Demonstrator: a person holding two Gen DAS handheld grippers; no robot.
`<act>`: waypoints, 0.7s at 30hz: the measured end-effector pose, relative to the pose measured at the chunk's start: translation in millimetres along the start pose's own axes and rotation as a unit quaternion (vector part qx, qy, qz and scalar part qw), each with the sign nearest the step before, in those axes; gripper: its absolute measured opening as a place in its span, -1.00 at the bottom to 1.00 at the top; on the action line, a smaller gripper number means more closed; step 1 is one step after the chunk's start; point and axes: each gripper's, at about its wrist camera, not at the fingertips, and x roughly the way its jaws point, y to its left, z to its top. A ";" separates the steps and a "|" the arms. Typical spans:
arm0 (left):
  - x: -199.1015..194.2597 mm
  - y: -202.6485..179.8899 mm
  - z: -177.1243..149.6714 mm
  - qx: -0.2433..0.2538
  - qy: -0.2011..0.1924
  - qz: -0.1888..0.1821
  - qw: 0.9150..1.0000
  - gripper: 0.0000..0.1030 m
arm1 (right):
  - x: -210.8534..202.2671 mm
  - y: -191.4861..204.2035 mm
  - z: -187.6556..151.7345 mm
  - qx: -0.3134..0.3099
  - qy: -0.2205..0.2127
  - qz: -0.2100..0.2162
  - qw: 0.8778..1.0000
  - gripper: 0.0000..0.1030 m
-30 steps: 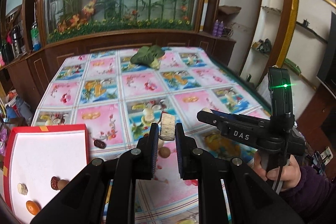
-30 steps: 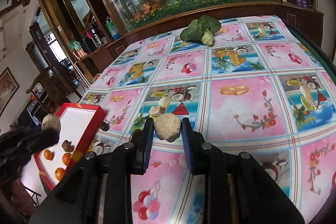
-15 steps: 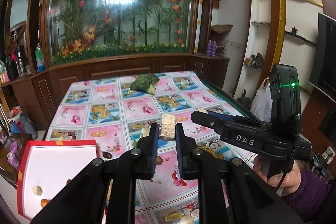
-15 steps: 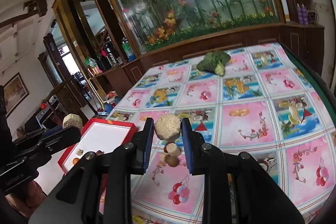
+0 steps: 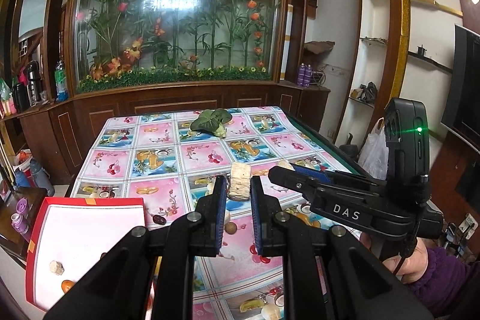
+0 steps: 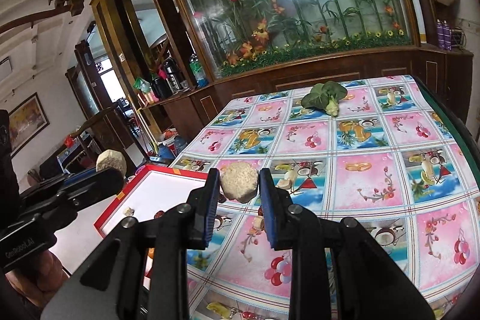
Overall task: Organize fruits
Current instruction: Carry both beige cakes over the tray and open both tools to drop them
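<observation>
Pale, rough chunk (image 5: 239, 181) pinched edgewise in the left gripper (image 5: 237, 191), raised above the tablecloth (image 5: 204, 152); a rounder, crumbly-looking lump (image 6: 239, 182) clamped in the right gripper (image 6: 238, 185). Probably light, dry and brittle, so best held across the flat faces, gently. Red-rimmed tray (image 5: 90, 201) at eight o'clock in the left view, already holding a few small pieces. Loose date (image 5: 158, 219) and nuts just beside its rim. Leafy vegetable (image 5: 211, 120) at twelve, well clear.

A leafy green vegetable (image 5: 211, 120) lies on the patterned tablecloth (image 5: 168, 188) before a flower-filled glass display (image 5: 180, 20)
</observation>
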 end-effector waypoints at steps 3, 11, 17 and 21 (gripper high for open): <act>-0.3 0.7 -6.4 -0.005 0.008 -0.007 1.000 -0.72 | 2.8 2.0 -1.8 0.004 0.005 -0.001 1.000 -0.44; -2.2 22.0 -15.3 -0.024 0.014 0.013 1.000 -0.72 | 27.6 7.7 -13.6 0.014 0.037 0.010 0.999 -0.44; -19.9 88.3 -24.5 -0.060 0.019 0.099 0.993 -0.72 | 64.4 32.6 -5.1 -0.013 0.071 0.033 0.997 -0.44; -41.5 146.0 -37.0 -0.086 0.031 0.180 0.979 -0.73 | 97.2 58.3 2.2 -0.031 0.092 0.061 0.993 -0.44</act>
